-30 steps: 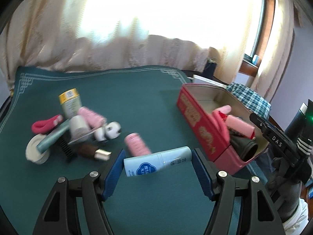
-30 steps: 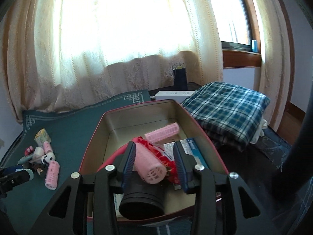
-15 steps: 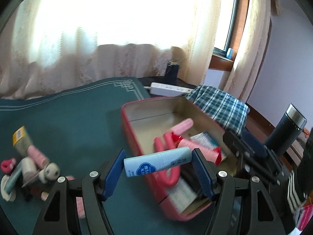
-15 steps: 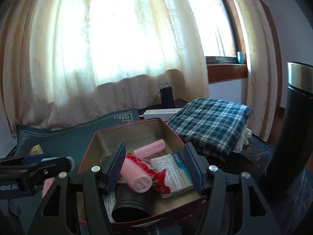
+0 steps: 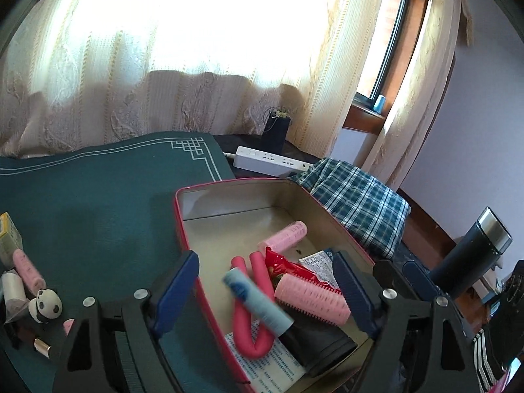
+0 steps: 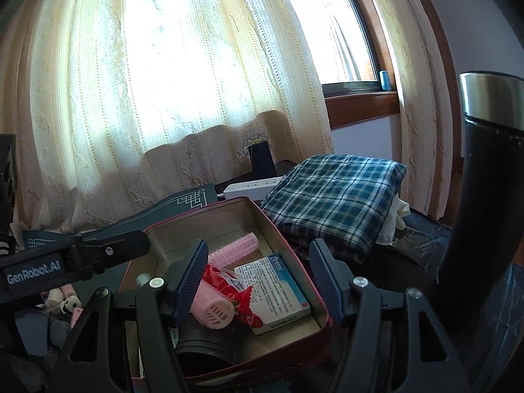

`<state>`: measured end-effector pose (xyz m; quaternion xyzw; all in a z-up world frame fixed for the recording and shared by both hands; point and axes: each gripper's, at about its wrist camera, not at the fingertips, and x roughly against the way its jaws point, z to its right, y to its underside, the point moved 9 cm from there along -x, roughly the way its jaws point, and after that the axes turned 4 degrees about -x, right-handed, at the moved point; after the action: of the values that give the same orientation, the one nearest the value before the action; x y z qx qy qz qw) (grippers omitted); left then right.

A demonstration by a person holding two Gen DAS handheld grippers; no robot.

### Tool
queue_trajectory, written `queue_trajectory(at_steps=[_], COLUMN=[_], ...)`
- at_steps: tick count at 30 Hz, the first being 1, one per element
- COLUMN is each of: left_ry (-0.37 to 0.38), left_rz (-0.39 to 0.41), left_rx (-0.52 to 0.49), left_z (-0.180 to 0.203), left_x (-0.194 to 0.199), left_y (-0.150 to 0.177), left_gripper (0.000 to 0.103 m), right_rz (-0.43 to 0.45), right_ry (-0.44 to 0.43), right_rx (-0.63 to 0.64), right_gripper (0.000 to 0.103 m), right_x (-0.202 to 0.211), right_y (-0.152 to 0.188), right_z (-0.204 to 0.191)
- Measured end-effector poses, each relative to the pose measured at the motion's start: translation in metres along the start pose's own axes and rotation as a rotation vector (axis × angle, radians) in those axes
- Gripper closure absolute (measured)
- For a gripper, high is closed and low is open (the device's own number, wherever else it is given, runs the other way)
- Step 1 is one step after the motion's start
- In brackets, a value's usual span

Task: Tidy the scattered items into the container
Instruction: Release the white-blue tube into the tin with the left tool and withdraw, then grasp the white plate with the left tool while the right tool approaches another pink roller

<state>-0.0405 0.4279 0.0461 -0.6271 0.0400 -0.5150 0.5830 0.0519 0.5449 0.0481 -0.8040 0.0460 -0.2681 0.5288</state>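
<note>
Left gripper (image 5: 265, 291) jaws just opened wide; blue tube (image 5: 258, 301) tumbling free, blurred, over red tin (image 5: 229, 185). Light, stiff, smooth plastic: grip mid-body. Right gripper (image 6: 258, 275) jaws apart, empty.

Both wrist views over tin (image 5: 229, 186)

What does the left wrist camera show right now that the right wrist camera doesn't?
Only the left wrist view shows the blurred light-blue tube tilted between the open left gripper fingers, which have just been opening, and the bent pink foam curler. Only the right wrist view shows the right gripper, open over the red tin. Both show the tin, pink hair rollers, plaid cloth and black flask.
</note>
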Motion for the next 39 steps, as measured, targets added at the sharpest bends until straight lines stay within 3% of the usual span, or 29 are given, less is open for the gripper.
queue_trajectory(at_steps=[9, 15, 21, 29, 36, 39], left_ry=[-0.051, -0.105, -0.188, -0.371, -0.482, -0.508], left_rz=[0.023, 0.031, 0.033, 0.065, -0.01, -0.038], left_rx=[0.018, 0.074, 0.149, 0.264, 0.343, 0.346], left_z=[-0.021, -0.057, -0.113, -0.214, -0.289, -0.303], left_x=[0.027, 0.052, 0.079, 0.137, 0.16, 0.159], left_y=[0.01, 0.031, 0.052, 0.08, 0.121, 0.132], left_gripper=[0.018, 0.017, 0.018, 0.018, 0.018, 0.018], right_rz=[0.019, 0.025, 0.046, 0.109, 0.067, 0.06], right_ry=[-0.019, -0.045, -0.023, 0.022, 0.026, -0.039], right_rx=[0.025, 0.034, 0.059, 0.168, 0.198, 0.193], right_gripper=[0.034, 0.03, 0.029, 0.024, 0.023, 0.023], right_x=[0.003, 0.004, 0.008, 0.02, 0.014, 0.03], right_y=[-0.001, -0.002, -0.002, -0.003, 0.003, 0.005], right_z=[-0.007, -0.012, -0.016, -0.033, -0.04, -0.06])
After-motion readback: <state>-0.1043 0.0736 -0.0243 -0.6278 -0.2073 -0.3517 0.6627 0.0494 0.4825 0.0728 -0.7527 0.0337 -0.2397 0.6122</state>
